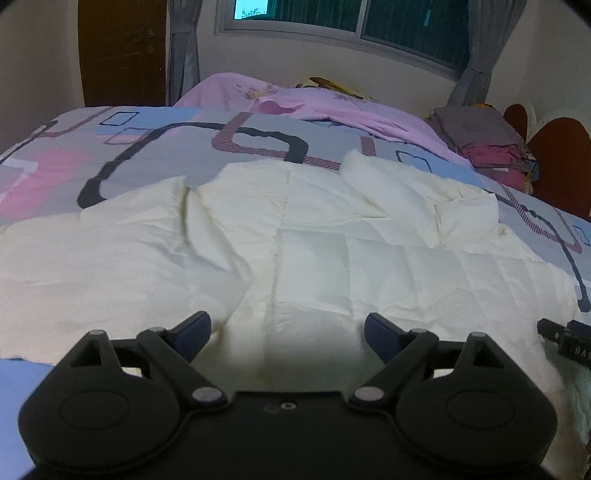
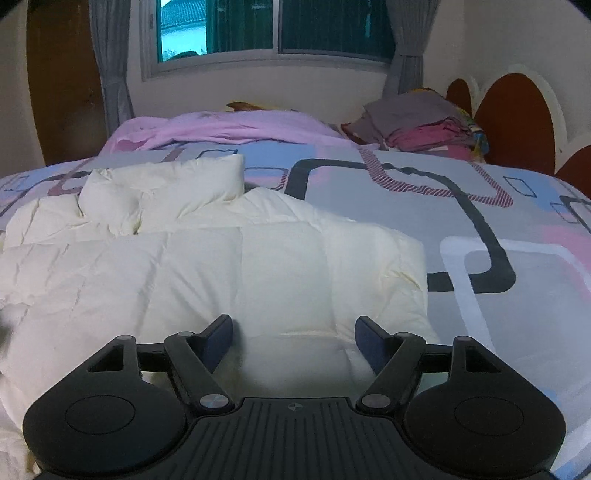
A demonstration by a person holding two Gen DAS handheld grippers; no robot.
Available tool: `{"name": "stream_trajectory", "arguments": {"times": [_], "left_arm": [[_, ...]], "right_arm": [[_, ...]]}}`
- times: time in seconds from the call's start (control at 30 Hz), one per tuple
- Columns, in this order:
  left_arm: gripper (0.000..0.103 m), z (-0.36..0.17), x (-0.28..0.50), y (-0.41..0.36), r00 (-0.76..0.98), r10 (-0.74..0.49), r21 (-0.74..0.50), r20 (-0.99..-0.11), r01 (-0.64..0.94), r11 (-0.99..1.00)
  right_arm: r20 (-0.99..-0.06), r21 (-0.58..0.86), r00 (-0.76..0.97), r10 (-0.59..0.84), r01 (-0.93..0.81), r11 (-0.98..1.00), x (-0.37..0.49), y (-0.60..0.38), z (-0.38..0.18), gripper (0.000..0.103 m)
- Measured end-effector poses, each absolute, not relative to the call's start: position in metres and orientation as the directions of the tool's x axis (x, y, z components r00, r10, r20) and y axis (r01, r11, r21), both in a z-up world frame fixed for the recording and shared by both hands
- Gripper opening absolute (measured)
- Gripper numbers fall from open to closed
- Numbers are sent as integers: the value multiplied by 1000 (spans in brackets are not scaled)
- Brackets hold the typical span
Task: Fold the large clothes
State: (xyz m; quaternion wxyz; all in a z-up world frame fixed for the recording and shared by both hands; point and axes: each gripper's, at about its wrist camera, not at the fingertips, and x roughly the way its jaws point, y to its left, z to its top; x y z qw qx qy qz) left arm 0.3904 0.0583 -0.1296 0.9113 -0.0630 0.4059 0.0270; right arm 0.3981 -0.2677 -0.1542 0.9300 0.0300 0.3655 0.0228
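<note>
Both black two-finger grippers hang over the cream quilted puffer jacket (image 1: 314, 251), which lies spread on a bed under a grey, pink and blue patterned bedspread (image 1: 155, 147).

Left gripper (image 1: 287, 332) has its jaws spread wide, with nothing pinched between them. Its blue-padded fingertips (image 1: 195, 328) sit just above the jacket's near edge, and the fabric fills the gap below them; whether the tips touch the cloth cannot be told. From that gripper the jacket runs away and to both sides, a crumpled sleeve (image 1: 461, 206) lying beyond it on the far right. A black part of the other tool (image 1: 565, 339) shows at the right edge, beside the jacket.

Right gripper (image 2: 293, 339) also stands open, holding nothing, though less wide than the left. Its tips (image 2: 221, 336) hover at the jacket's near right portion, the padded panels (image 2: 280, 266) directly ahead of it. Beyond those, a puffy folded part (image 2: 166, 184) rests on the jacket's far left. Bare bedspread lies to the right of this gripper.

Farther past the jacket, a lilac blanket (image 2: 229, 129) is heaped across the bed. To its right sits a stack of folded grey and magenta clothes (image 2: 417, 125), near a brown scalloped headboard (image 2: 517, 122). Behind everything, a window (image 2: 273, 33) with grey curtains (image 2: 110, 74) crosses the wall.
</note>
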Motion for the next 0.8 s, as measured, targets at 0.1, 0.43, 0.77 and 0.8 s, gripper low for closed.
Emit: {"name": "stream_trajectory", "arguments": {"times": [0.1, 0.43, 0.77, 0.8], "left_arm": [[91, -123, 384, 69, 669, 12, -79, -743, -106, 991], [91, -104, 361, 127, 691, 66, -70, -720, -166, 984], [91, -109, 329, 235, 634, 162, -101, -756, -358, 928], [91, -111, 323, 249, 625, 169, -115, -762, -388, 914]], "right_arm": [[-652, 95, 751, 100, -50, 994, 387, -257, -137, 72], [-604, 126, 760, 241, -208, 970, 369, -173, -97, 72], [-643, 165, 706, 299, -253, 953, 376, -97, -97, 72], [-648, 168, 698, 304, -258, 951, 376, -90, -100, 72]]}}
